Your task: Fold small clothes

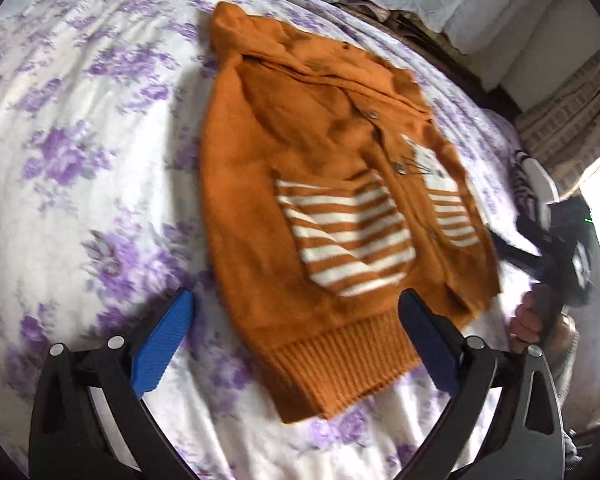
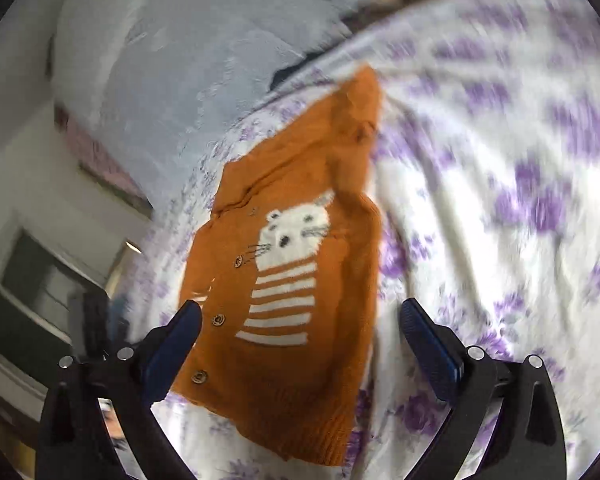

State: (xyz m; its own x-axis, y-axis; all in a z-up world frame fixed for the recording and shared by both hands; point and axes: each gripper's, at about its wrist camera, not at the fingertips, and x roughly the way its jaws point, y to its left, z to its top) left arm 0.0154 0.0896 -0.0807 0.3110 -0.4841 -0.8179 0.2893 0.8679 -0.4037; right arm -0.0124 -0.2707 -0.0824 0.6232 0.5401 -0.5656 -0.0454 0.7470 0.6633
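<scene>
Two grippers, left gripper (image 1: pixel 296 344) and right gripper (image 2: pixel 300 344), both spread wide, empty. Cardigan (image 1: pixel 320 184) likely soft, limp; pinch ribbed hem (image 1: pixel 340 364) corners.

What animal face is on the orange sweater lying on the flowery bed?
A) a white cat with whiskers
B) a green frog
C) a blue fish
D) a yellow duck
A: the orange sweater shows a white cat face with black eyes, nose and whiskers above white stripes, clearest in the right wrist view.
</scene>
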